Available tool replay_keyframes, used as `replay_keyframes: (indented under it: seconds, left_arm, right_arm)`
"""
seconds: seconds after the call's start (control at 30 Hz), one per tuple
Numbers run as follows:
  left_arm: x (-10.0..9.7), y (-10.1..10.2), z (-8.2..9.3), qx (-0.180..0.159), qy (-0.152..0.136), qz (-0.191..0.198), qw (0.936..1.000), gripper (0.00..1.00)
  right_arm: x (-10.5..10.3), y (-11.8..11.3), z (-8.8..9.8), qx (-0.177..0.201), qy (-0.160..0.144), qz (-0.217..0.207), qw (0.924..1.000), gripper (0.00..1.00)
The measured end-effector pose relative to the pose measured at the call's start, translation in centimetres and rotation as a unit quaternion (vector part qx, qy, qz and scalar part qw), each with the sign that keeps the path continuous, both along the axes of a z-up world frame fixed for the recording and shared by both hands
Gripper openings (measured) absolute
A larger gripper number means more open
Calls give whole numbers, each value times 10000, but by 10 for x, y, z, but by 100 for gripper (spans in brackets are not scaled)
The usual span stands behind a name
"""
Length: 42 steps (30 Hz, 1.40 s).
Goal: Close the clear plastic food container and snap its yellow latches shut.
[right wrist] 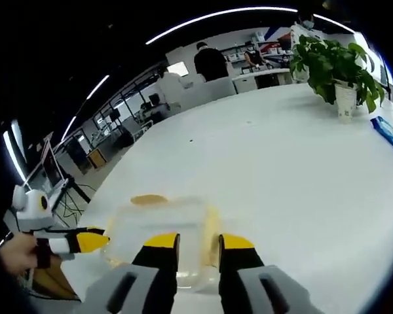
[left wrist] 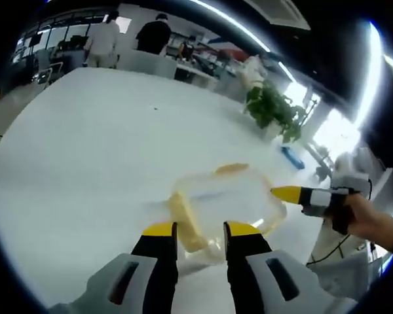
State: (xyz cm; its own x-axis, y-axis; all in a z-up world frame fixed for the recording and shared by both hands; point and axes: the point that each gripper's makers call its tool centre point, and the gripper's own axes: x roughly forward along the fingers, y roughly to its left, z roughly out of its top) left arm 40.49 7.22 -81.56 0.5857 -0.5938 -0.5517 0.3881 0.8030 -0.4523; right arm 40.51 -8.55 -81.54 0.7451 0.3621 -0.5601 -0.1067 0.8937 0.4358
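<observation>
The clear plastic container (left wrist: 226,199) lies on the white table (left wrist: 105,144), blurred, with a yellow latch (left wrist: 185,222) along its near left side and another (left wrist: 230,169) at its far edge. My left gripper (left wrist: 201,230) hovers over its near corner, jaws a little apart with nothing clamped. The right gripper (left wrist: 280,192) points at the container's right side. In the right gripper view the container (right wrist: 160,226) sits just past my right gripper (right wrist: 200,243), whose jaws are slightly apart. The left gripper (right wrist: 99,240) comes in at the container's left edge, by a yellow latch (right wrist: 149,199).
A potted plant (right wrist: 334,62) and a flat blue object (right wrist: 388,133) stand near the table's far edge (right wrist: 281,163). People (right wrist: 209,62) stand at desks beyond the table. A hand (left wrist: 370,219) holds the right gripper.
</observation>
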Motion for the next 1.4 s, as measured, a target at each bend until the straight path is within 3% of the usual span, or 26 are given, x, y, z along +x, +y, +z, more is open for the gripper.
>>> replay_keyframes:
  seconds: [0.07, 0.47, 0.6, 0.7, 0.73, 0.77, 0.87, 1.17, 1.27, 1.3, 1.33, 1.4]
  left_arm:
    - [-1, -1, -1, -86, 118, -4, 9999, 28]
    - [-2, -3, -2, -49, 153, -268, 9995, 27]
    - [-3, -5, -2, 44, 46, -436, 9990, 25]
    - [-3, -4, -3, -117, 140, -416, 9990, 24]
    - [-13, 3, -14, 76, 524, -388, 9978, 22]
    - [-3, -8, -8, -91, 128, -451, 9989, 22]
    - [-6, -7, -5, 108, 181, -569, 9982, 22]
    - [-4, -6, -3, 40, 164, -592, 9981, 22]
    - [-4, -6, -3, 32, 143, -609, 9980, 22]
    - [-2, -4, -3, 52, 125, -550, 9984, 22]
    - [-4, -5, -3, 31, 170, -581, 9982, 22]
    - [-3, -6, -3, 47, 140, -624, 9979, 22]
  right_arm:
    - [1, 0, -1, 36, 70, 8, 10000, 23]
    - [0, 4, -2, -26, 115, 325, 9994, 24]
    - [0, 5, -2, -91, 108, 284, 9995, 24]
    - [-1, 7, -2, -144, 7, 129, 9998, 24]
    - [-3, 9, -4, -158, 54, 184, 9997, 24]
    - [-1, 7, -3, -180, 25, 154, 9997, 24]
    - [0, 6, -3, -138, 91, 256, 9995, 24]
    - [-2, 7, -4, -87, 380, 927, 9949, 22]
    - [-3, 7, -6, 135, 488, 1054, 9931, 21]
    - [-10, 5, -12, 442, 897, 643, 9929, 21]
    - [-5, 5, -14, 353, 659, 988, 9923, 21]
    - [-5, 7, -14, -30, 565, 1140, 9919, 21]
